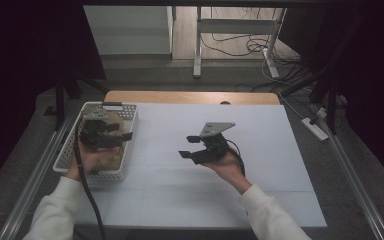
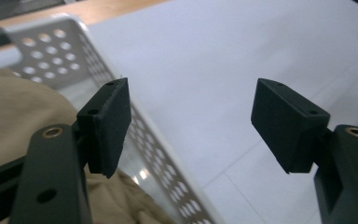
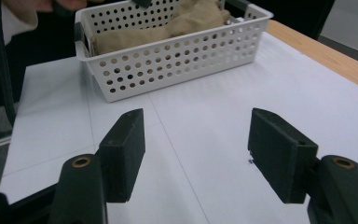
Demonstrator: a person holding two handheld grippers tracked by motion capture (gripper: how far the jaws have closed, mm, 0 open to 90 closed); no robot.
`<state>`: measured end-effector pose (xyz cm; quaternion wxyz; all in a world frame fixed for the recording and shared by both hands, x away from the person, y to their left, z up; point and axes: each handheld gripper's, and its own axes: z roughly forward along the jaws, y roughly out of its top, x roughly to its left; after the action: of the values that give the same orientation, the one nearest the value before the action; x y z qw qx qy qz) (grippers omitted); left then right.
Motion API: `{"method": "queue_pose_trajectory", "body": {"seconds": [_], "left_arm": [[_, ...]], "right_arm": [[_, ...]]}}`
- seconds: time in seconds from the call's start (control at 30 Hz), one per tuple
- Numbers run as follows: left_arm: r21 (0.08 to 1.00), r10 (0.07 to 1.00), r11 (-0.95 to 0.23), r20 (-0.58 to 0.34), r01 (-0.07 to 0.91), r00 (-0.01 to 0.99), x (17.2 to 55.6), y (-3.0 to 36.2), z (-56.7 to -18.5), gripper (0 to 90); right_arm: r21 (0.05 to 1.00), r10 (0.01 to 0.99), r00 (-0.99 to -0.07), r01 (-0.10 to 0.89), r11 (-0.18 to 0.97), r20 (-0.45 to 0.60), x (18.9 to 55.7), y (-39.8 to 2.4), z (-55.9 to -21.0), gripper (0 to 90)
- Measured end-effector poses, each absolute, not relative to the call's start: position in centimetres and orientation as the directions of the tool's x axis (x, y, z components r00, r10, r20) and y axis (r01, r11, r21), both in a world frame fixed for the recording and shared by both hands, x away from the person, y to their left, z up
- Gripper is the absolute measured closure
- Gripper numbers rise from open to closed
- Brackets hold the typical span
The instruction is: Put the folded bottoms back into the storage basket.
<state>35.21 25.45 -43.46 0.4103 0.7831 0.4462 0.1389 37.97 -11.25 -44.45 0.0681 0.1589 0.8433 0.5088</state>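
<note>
A white perforated basket (image 1: pixel 130 150) stands at the table's left edge with crumpled tan cloth (image 1: pixel 112 157) inside it. My left gripper (image 1: pixel 121 131) hovers over the basket, open and holding nothing. In the left gripper view, the left gripper (image 2: pixel 191 123) has one pad above the cloth (image 2: pixel 14 107) and the basket wall (image 2: pixel 163 158), and the other above the white table. My right gripper (image 1: pixel 188 146) is held over the middle of the table, jaws open and empty, pointing left toward the basket. In the right gripper view, the right gripper (image 3: pixel 196 154) faces the basket (image 3: pixel 168 65) and the cloth (image 3: pixel 191 18).
A white sheet (image 1: pixel 260 165) covers the table, with a wooden strip (image 1: pixel 190 97) showing along the far edge. Metal rails run along both sides on the floor. Beyond the table are desk legs, loose cables (image 1: pixel 245 45) and a power strip (image 1: pixel 316 129).
</note>
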Motion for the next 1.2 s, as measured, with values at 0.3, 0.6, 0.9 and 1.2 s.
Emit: {"method": "queue_pose_trajectory", "body": {"seconds": [0.3, 0.6, 0.9, 1.2], "left_arm": [[0.769, 0.809, -0.264, -0.152, 0.582, 0.568, 32.9, 23.7, -44.3, 28.3], [0.768, 0.799, -0.271, -0.157, 0.581, 0.580, 29.5, 22.9, -45.5, 27.9], [0.767, 0.773, -0.310, -0.141, 0.562, 0.618, 27.9, 21.5, -45.8, 26.2], [0.777, 0.780, -0.296, -0.139, 0.556, 0.610, 27.8, 21.9, -45.7, 26.0]], "right_arm": [[0.873, 0.413, -0.911, 0.208, 0.442, 0.007, 37.2, -17.4, -44.4, 35.7], [0.860, 0.501, -0.865, 0.282, 0.426, 0.035, 35.2, -24.5, -46.4, 35.4], [0.848, 0.539, -0.842, 0.294, 0.440, 0.012, 33.1, -27.8, -47.4, 34.6], [0.850, 0.531, -0.847, 0.285, 0.443, 0.008, 33.0, -28.0, -47.5, 33.9]]}}
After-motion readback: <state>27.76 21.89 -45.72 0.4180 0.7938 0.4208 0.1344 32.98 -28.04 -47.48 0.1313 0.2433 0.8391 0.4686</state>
